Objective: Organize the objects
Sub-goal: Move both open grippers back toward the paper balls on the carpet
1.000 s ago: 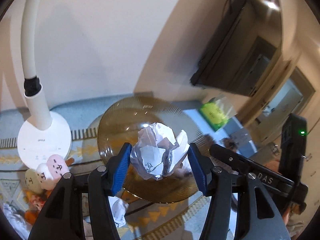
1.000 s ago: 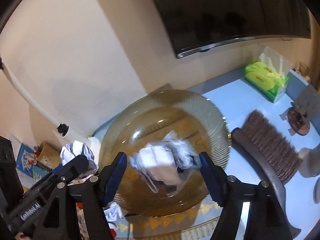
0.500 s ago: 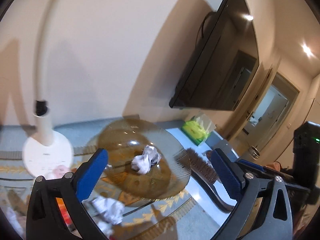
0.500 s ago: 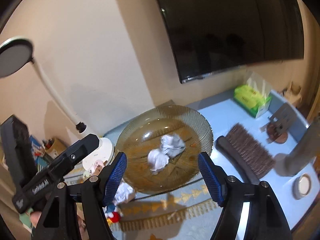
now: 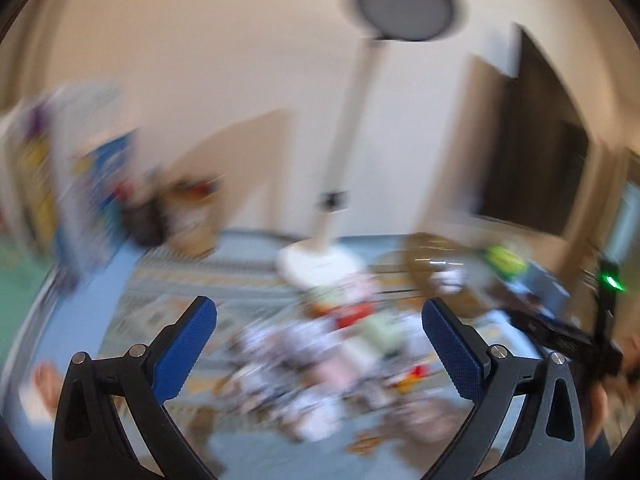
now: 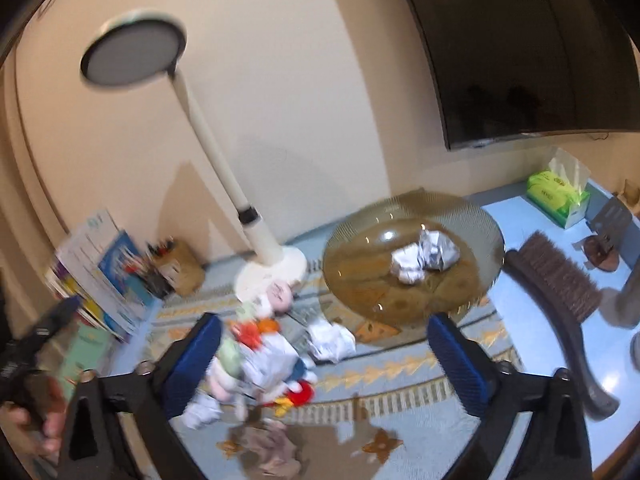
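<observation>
Two crumpled paper balls (image 6: 424, 256) lie in the amber glass plate (image 6: 412, 204); nothing grips them. A third paper ball (image 6: 330, 338) rests on the patterned mat beside a heap of small plush toys (image 6: 260, 344). My right gripper (image 6: 324, 322) hovers back from the plate above that heap, its jaws opening with nothing pressed between the pads. In the heavily blurred left wrist view, my left gripper (image 5: 318, 306) stands open and empty over the toy heap (image 5: 320, 352), with the plate (image 5: 424, 252) off to its right.
A white desk lamp (image 6: 272, 264) stands left of the plate, with books (image 6: 100, 272) and a pen holder (image 6: 176, 264) further left. A brown brush (image 6: 552, 280) and a green tissue box (image 6: 560, 196) lie to the right. A dark screen (image 6: 520, 48) hangs on the wall.
Both grippers let go of their paper balls, which now lie in the plate. Both jaws spread wide and pulled back; the left view swung left towards the toys and lamp.
</observation>
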`<control>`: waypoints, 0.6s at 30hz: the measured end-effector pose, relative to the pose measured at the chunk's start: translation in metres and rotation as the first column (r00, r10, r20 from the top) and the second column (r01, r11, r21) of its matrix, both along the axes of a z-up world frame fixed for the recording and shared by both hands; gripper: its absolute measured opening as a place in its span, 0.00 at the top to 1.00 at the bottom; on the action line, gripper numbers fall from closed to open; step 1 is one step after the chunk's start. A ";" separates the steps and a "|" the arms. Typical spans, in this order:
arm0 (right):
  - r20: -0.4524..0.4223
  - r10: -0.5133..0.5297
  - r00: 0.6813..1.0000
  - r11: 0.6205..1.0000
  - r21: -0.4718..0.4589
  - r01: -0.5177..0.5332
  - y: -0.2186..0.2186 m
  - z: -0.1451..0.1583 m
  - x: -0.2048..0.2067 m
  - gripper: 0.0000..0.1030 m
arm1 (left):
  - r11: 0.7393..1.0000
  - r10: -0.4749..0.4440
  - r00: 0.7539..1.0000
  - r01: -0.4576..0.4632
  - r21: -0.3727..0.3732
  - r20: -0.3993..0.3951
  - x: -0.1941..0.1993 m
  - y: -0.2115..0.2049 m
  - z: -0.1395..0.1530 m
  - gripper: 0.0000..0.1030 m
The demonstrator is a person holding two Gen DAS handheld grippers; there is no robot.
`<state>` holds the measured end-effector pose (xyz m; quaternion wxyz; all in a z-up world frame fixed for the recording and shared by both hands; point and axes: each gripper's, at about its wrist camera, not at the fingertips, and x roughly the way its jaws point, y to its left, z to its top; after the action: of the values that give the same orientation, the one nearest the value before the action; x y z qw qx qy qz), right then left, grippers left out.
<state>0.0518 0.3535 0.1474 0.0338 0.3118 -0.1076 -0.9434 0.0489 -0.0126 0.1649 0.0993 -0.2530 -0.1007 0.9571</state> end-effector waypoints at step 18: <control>0.159 -0.028 0.987 0.999 -0.030 0.034 -0.005 -0.121 -0.020 0.00 | 0.959 -0.007 0.967 -0.065 0.276 0.253 -0.032 -0.071 -0.116 0.01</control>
<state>0.0320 0.3486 0.0262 0.0156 0.3833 -0.1303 -0.9142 0.0166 -0.0834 0.0484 0.1064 -0.3541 -0.2514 0.8945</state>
